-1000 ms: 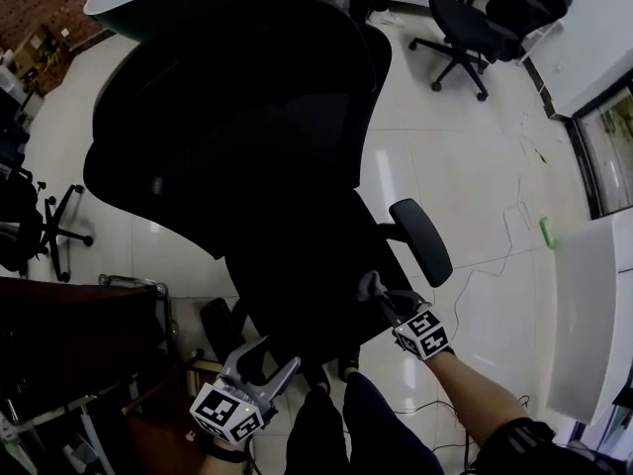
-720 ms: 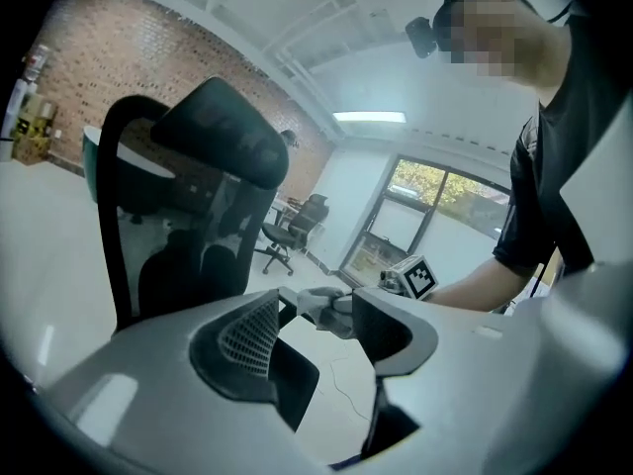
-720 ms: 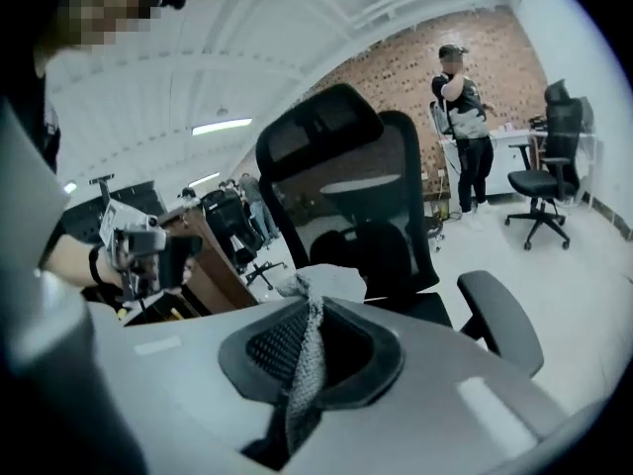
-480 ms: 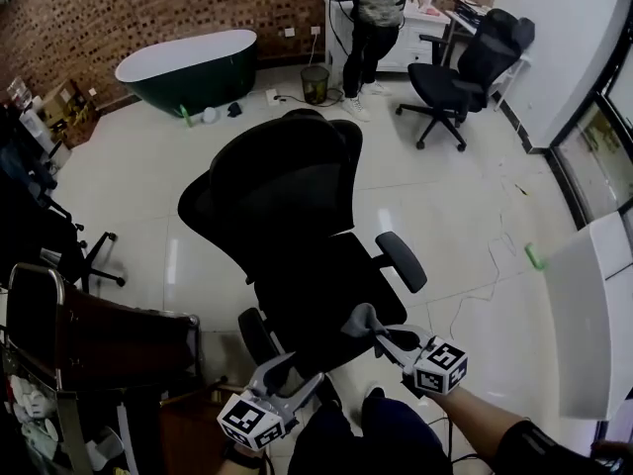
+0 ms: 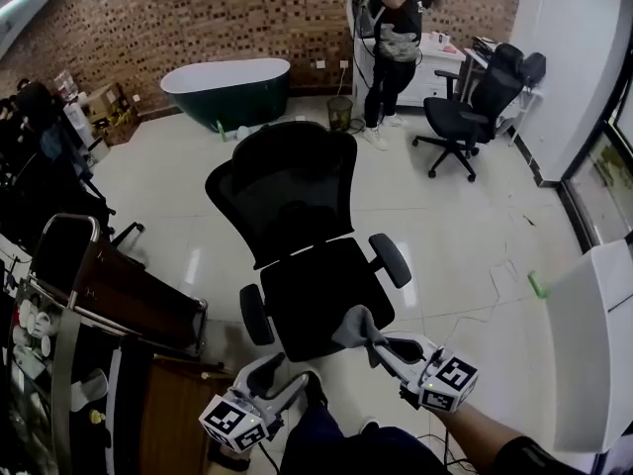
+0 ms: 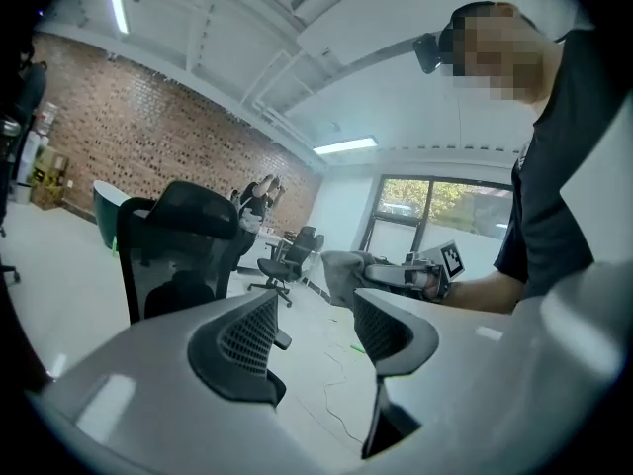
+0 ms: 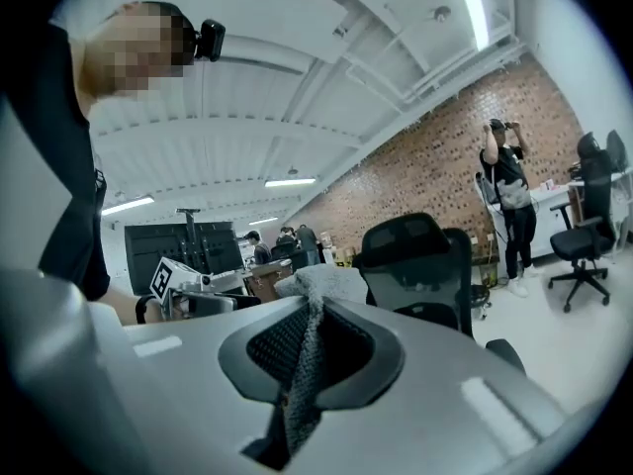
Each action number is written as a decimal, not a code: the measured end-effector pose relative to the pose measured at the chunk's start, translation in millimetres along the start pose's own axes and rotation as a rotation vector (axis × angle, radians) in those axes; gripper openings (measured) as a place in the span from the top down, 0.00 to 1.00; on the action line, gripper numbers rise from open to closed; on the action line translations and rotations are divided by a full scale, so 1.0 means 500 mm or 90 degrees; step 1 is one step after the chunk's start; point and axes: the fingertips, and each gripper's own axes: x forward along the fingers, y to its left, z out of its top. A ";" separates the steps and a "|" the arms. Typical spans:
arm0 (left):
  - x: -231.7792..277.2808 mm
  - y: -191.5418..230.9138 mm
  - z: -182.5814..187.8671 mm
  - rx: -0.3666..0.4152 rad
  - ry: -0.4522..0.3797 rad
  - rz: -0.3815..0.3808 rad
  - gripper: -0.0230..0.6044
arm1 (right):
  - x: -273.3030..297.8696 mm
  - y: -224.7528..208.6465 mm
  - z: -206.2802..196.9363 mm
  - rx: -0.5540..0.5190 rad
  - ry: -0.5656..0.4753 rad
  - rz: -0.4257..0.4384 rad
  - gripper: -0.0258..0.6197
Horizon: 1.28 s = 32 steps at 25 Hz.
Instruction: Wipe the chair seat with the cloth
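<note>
A black mesh office chair [image 5: 297, 201] stands in front of me, its seat [image 5: 321, 295] facing me. My right gripper [image 5: 368, 336] is shut on a grey cloth [image 5: 354, 327], held just off the seat's front right corner. In the right gripper view the cloth [image 7: 309, 349] is pinched between the jaws, with the chair [image 7: 420, 270] beyond. The left gripper [image 5: 279, 376] stands open and empty below the seat's front edge. In the left gripper view the chair [image 6: 178, 250] shows at the left and the right gripper's cloth [image 6: 341, 273] at the middle.
A dark cart with a metal rail [image 5: 119, 295] stands close at the left. A green bathtub [image 5: 226, 89], a person [image 5: 396, 38] and a second black chair [image 5: 475, 107] are farther back. A white counter [image 5: 593, 344] is at the right. A cable [image 5: 495, 285] lies on the white floor.
The head view has pulled up and back, so the whole chair and room now show. Both grippers sit lower in view; the right one still holds the cloth.
</note>
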 end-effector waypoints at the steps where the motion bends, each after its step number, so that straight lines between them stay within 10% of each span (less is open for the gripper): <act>1: -0.010 -0.032 -0.004 0.003 -0.003 0.011 0.54 | -0.029 0.016 0.003 0.001 -0.011 0.006 0.93; 12: -0.096 -0.276 -0.047 -0.010 -0.021 0.056 0.54 | -0.253 0.153 -0.038 -0.011 0.009 0.053 0.93; 32: -0.194 -0.306 0.027 0.016 -0.054 0.012 0.55 | -0.253 0.260 0.054 -0.089 -0.048 0.024 0.93</act>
